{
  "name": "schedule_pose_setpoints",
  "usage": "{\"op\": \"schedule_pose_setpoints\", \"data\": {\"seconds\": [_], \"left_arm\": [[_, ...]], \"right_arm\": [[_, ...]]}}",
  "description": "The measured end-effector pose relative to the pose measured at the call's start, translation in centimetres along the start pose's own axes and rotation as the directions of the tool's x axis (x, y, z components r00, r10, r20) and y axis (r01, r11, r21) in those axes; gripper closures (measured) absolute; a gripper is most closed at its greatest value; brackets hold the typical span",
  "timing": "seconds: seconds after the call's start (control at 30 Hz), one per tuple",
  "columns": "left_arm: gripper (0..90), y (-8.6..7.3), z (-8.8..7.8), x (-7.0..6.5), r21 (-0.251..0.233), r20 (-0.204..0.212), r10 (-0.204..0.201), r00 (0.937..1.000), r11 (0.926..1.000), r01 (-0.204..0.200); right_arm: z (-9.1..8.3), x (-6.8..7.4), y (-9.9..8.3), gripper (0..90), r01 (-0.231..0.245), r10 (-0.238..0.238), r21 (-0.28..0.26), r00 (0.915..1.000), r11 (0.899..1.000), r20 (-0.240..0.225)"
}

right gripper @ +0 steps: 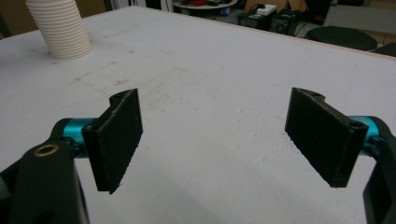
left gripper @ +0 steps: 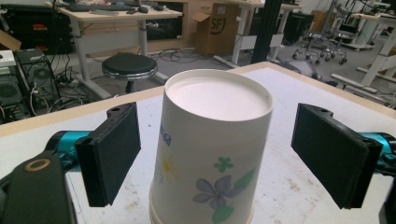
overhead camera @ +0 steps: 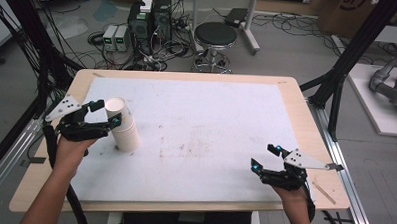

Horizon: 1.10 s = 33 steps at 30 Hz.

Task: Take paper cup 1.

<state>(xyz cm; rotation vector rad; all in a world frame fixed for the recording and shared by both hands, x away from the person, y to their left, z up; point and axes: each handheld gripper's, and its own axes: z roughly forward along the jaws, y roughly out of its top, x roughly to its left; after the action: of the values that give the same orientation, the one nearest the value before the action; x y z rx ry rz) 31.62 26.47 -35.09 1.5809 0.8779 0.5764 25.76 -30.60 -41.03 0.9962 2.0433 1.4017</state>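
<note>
A stack of upturned white paper cups (overhead camera: 126,129) stands on the left part of the white table top (overhead camera: 200,137). Its top cup (left gripper: 217,100) has a flower print and is seen bottom up. My left gripper (overhead camera: 107,114) is open around that top cup, one jaw on each side, with a gap to the cup wall on both sides in the left gripper view (left gripper: 217,154). My right gripper (overhead camera: 265,157) is open near the front right of the table with nothing between its jaws (right gripper: 219,135). The ribbed stack (right gripper: 60,28) stands far off in that view.
The white sheet lies on a wooden table with bare edges (overhead camera: 306,126). A thin wooden stick (overhead camera: 324,191) lies by the right edge. Beyond the far edge stand a black stool (overhead camera: 215,35) and computer cases (overhead camera: 149,20) among cables. Black frame posts (overhead camera: 338,72) flank the table.
</note>
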Motion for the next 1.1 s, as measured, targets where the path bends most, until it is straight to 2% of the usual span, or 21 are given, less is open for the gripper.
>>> {"op": "schedule_pose_setpoints", "data": {"seconds": [0.13, 0.37, 0.47, 0.53, 0.77, 1.1], "left_arm": [[15.7, 0.0, 0.6, 0.2, 0.015, -0.005, -0.005, 1.0000, 0.9999, 0.005], [20.1, -0.1, 1.5, 0.4, 0.039, 0.011, 0.000, 0.9999, 0.9992, 0.000], [28.2, -0.2, 1.7, 0.4, 0.038, 0.025, 0.011, 0.9996, 0.9992, -0.012], [31.0, -0.2, 1.7, 0.4, 0.032, 0.027, 0.018, 0.9995, 0.9993, -0.019], [32.3, 0.5, 1.5, 0.3, 0.000, 0.018, 0.034, 0.9993, 0.9994, -0.034], [33.6, 3.6, 0.7, -0.4, -0.075, 0.027, 0.050, 0.9984, 0.9960, -0.048]], "right_arm": [[0.0, 0.0, 0.0, 19.5, 0.000, 0.000, 0.002, 1.0000, 1.000, -0.002], [0.0, -0.1, 0.0, 19.4, -0.003, 0.003, 0.001, 1.0000, 1.000, -0.001], [0.0, -0.1, -0.1, 19.5, -0.005, 0.005, 0.004, 1.0000, 1.000, 0.001], [0.0, -0.1, -0.1, 19.4, -0.006, 0.006, 0.004, 1.0000, 1.000, 0.000], [0.0, -0.1, -0.1, 19.4, -0.006, 0.006, 0.004, 1.0000, 1.000, 0.000], [0.0, -0.1, -0.1, 19.5, -0.008, 0.008, 0.003, 1.0000, 1.000, -0.001]]}}
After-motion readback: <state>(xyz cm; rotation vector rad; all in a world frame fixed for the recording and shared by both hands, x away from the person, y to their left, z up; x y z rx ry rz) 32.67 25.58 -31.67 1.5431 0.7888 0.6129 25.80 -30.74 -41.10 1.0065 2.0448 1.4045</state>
